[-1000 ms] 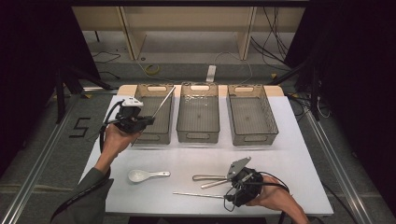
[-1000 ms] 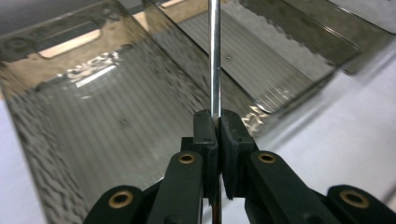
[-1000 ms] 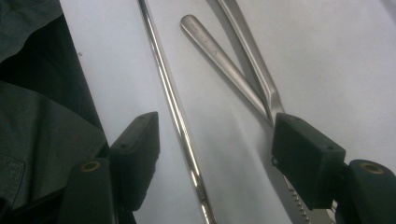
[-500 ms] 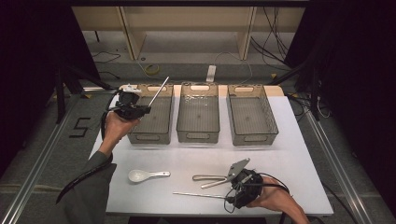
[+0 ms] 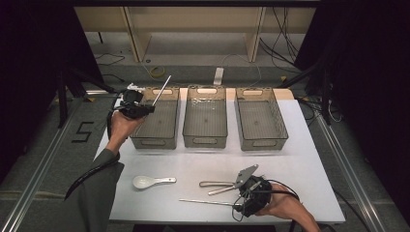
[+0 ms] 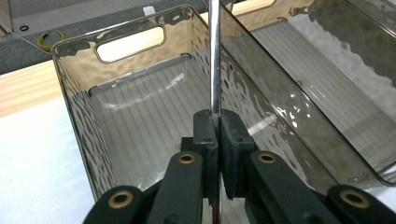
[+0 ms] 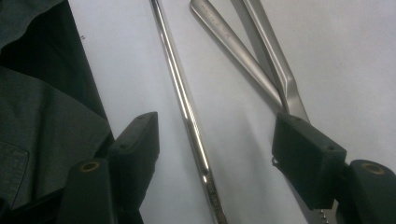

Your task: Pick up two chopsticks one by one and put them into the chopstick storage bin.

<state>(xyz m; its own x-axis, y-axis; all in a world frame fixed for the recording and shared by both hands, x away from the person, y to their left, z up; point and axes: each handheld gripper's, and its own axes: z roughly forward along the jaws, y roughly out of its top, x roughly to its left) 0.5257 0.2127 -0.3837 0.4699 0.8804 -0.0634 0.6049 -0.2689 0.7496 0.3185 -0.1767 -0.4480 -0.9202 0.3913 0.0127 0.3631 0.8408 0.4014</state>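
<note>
Standing amid dark curtains and grey floor (image 5: 43, 159), white table (image 5: 309, 159).

left gripper (image 5: 138, 108) | holds metal rod (image 5: 162, 90) | above left bin (image 5: 153, 140)

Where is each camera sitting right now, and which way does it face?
High view: fixed above the person's side, looking forward and down on the white table; both forearms and each hand-held gripper, left and right, show.
Left gripper view: rides the left hand-held gripper, looking along its jaws into the left clear bin; jaws clamp a metal chopstick.
Right gripper view: rides the right hand-held gripper, looking down at the table; open jaws straddle a second chopstick beside metal tongs; a grey sleeve shows.
Shared: the high view also shows the bin, both chopsticks and tongs.
</note>
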